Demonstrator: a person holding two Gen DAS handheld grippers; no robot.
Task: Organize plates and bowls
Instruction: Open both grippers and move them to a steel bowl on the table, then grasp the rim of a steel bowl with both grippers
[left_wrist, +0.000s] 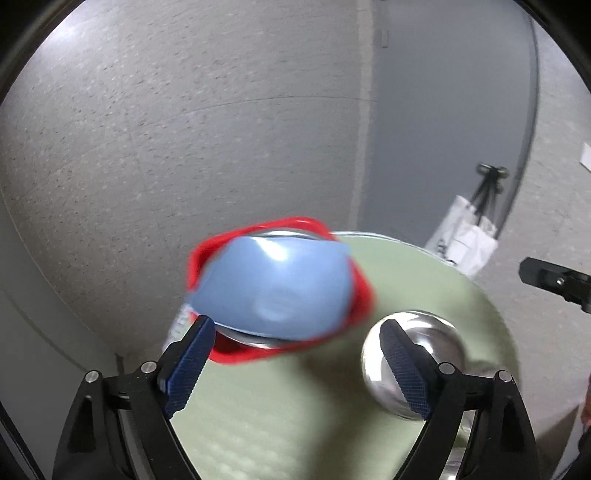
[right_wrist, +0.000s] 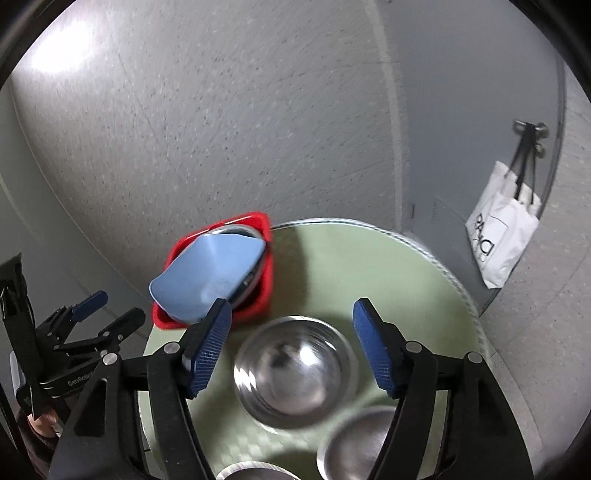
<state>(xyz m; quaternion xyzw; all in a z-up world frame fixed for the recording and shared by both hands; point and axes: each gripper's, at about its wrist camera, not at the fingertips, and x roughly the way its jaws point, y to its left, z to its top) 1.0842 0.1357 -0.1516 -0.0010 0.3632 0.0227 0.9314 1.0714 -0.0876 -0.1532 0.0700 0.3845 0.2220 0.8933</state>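
A red square tray (left_wrist: 364, 295) (right_wrist: 173, 317) sits at the far left edge of a round green table (left_wrist: 295, 406) (right_wrist: 332, 266). In it lies a steel plate (right_wrist: 251, 280) with a blue plate (left_wrist: 273, 288) (right_wrist: 210, 273) tilted on top. My left gripper (left_wrist: 295, 365) is open and empty, just short of the tray. My right gripper (right_wrist: 291, 343) is open and empty above an upright steel bowl (right_wrist: 295, 373), which also shows in the left wrist view (left_wrist: 436, 339). The left gripper (right_wrist: 92, 310) shows at the left of the right wrist view.
Two more steel dishes (right_wrist: 354, 446) (right_wrist: 255, 472) sit at the table's near edge. A white tote bag (right_wrist: 498, 236) (left_wrist: 461, 236) hangs on a grey door at the right. A speckled wall stands behind the table.
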